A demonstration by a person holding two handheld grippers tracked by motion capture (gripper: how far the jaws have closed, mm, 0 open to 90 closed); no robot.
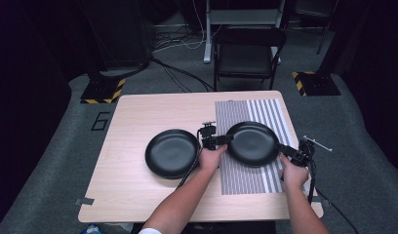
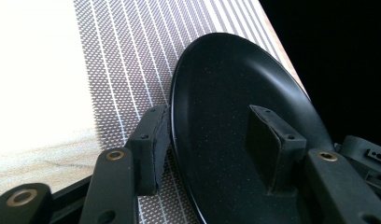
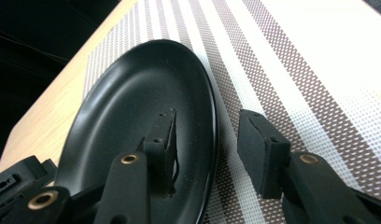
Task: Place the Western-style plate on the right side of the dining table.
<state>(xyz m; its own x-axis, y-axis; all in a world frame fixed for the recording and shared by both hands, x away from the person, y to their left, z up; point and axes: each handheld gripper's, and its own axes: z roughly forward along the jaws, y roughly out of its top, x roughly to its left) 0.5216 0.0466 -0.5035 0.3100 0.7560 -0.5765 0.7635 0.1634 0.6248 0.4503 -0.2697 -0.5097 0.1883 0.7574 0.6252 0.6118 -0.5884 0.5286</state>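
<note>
Two tools straddle the plate (image 1: 252, 143) rim — left tool (image 1: 225, 140), right tool (image 1: 287, 149) — both spread; grip and lift remain.

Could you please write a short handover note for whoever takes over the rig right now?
Left gripper: open, jaws straddling the left rim of the right-hand black plate.
Right gripper: open, jaws straddling the same plate's right rim.
That plate lies on the striped placemat; the second black plate sits on bare table to its left.
Done: both grippers positioned at the rim.
Left: close both, then probably lift; destination unclear.
</note>
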